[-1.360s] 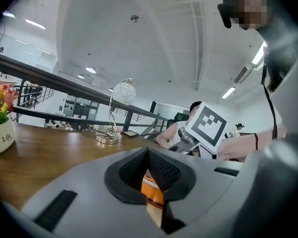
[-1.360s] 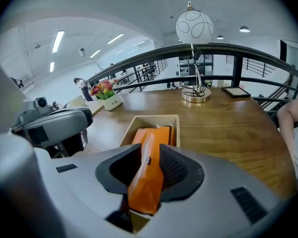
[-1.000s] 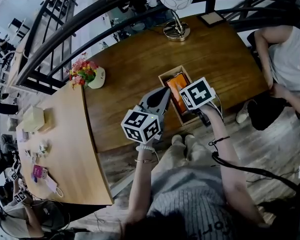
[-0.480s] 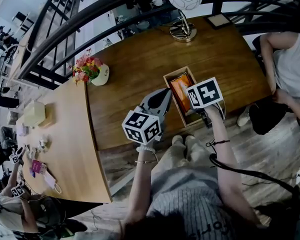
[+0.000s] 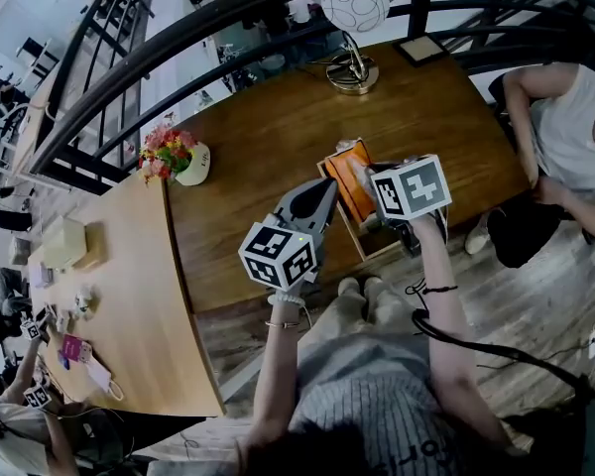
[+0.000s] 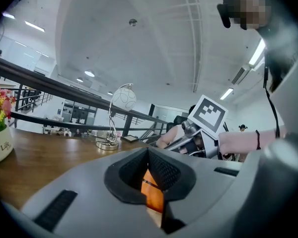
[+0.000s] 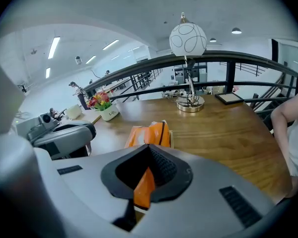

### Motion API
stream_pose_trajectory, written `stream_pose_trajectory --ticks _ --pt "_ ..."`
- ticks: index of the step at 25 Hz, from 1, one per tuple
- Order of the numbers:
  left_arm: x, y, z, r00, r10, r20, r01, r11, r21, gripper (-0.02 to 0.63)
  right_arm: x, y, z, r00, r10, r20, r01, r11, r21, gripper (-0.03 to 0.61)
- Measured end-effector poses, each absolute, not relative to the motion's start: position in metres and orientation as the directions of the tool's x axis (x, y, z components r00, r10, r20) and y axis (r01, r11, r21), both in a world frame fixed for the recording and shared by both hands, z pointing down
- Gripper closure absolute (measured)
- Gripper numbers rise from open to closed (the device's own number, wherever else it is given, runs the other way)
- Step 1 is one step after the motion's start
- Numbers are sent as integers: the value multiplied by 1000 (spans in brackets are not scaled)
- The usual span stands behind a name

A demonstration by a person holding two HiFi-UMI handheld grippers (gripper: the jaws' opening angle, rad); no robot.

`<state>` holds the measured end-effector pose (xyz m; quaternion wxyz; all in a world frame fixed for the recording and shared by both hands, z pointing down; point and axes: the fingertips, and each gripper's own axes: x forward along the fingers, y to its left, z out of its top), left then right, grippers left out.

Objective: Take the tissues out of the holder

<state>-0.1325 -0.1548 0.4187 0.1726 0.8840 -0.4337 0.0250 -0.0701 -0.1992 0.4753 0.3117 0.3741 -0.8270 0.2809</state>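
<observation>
Open tabletop [image 5: 278, 127] surrounded the holder [image 5: 367, 249] near its front edge, right gripper [image 7: 148, 172] clamped on the tilted orange tissue pack [image 7: 149, 133], left gripper [image 6: 150, 157] closed alongside.

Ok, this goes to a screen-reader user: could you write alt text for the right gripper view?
The right gripper has its jaws shut on the near edge of an orange tissue pack above a wooden table. Beyond it are the left gripper at the left, a flower pot and a globe lamp by a dark railing.
</observation>
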Motion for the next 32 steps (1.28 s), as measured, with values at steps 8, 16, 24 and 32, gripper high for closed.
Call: stream_pose_trajectory --ticks 8,16,24,32 --pt "-140 -161 411 638 -750 173 -763 -587 272 606 -73 -202 453 -546 -476 690 -787 573 -227 566" --pt "-134 -166 407 685 -712 155 -724 -641 254 606 -64 -203 428 -535 -563 630 -819 529 -223 565" --pt "-134 -169 402 694 -706 143 -715 -653 250 606 -47 -211 413 -505 -616 605 -846 493 -203 565" --pt "-120 -184 392 674 -728 127 -733 -636 242 606 -28 -232 410 -507 -615 604 -842 504 -194 566"
